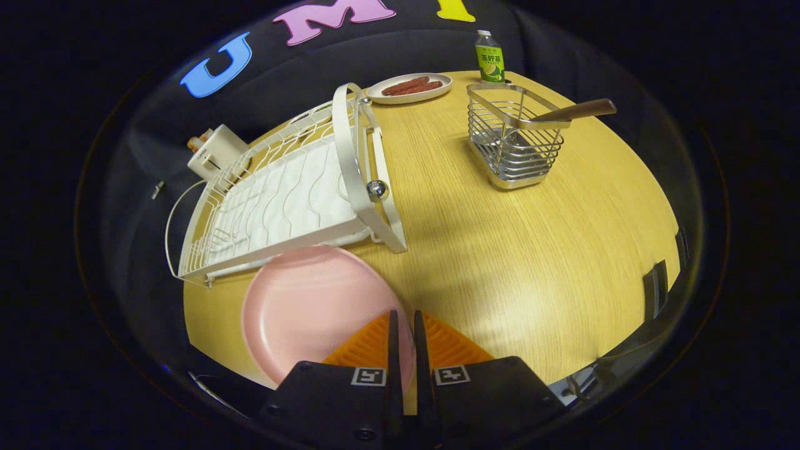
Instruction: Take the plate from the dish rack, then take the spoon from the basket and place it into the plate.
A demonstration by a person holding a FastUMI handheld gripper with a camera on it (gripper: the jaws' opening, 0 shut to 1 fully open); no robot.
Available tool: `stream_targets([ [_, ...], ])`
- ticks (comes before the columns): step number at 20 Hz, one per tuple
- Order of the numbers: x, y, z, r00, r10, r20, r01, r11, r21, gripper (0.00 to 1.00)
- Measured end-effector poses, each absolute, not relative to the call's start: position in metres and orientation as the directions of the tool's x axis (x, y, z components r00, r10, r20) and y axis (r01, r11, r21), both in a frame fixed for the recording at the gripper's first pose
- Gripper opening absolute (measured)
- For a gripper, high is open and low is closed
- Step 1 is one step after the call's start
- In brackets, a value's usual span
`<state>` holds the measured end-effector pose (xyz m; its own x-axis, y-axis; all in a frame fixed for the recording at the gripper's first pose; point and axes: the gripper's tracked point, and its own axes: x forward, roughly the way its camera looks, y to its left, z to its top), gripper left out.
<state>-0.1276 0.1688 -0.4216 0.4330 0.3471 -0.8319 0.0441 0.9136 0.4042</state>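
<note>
A pink plate (312, 309) lies roughly level just in front of the white dish rack (281, 200), over the wooden table (531, 262). My gripper (403, 314) is shut on the plate's right rim, which shows in the thin gap between the fingers. Whether the plate rests on the table or hangs just above it, I cannot tell. The spoon (575, 111) leans in the metal wire basket (515, 150) far beyond the fingers to the right, its brown handle sticking out to the right. The rack's slots stand empty.
A small white plate with sausages (409, 88) and a green bottle (489, 57) stand at the table's far edge behind the basket. A white box (215, 153) sits behind the rack. Bare tabletop stretches between the fingers and the basket.
</note>
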Motion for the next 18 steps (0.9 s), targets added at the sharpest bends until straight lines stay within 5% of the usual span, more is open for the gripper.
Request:
stream_targets([
  [8, -0.122, 0.149, -0.401, 0.487, 0.361, -0.795, -0.06, 0.922, 0.382, 0.68],
  [14, -0.106, 0.1, -0.322, 0.646, 0.405, -0.646, -0.202, 0.908, 0.367, 0.9],
  [18, -0.077, 0.049, -0.267, 0.748, 0.364, -0.555, -0.244, 0.928, 0.28, 0.92],
])
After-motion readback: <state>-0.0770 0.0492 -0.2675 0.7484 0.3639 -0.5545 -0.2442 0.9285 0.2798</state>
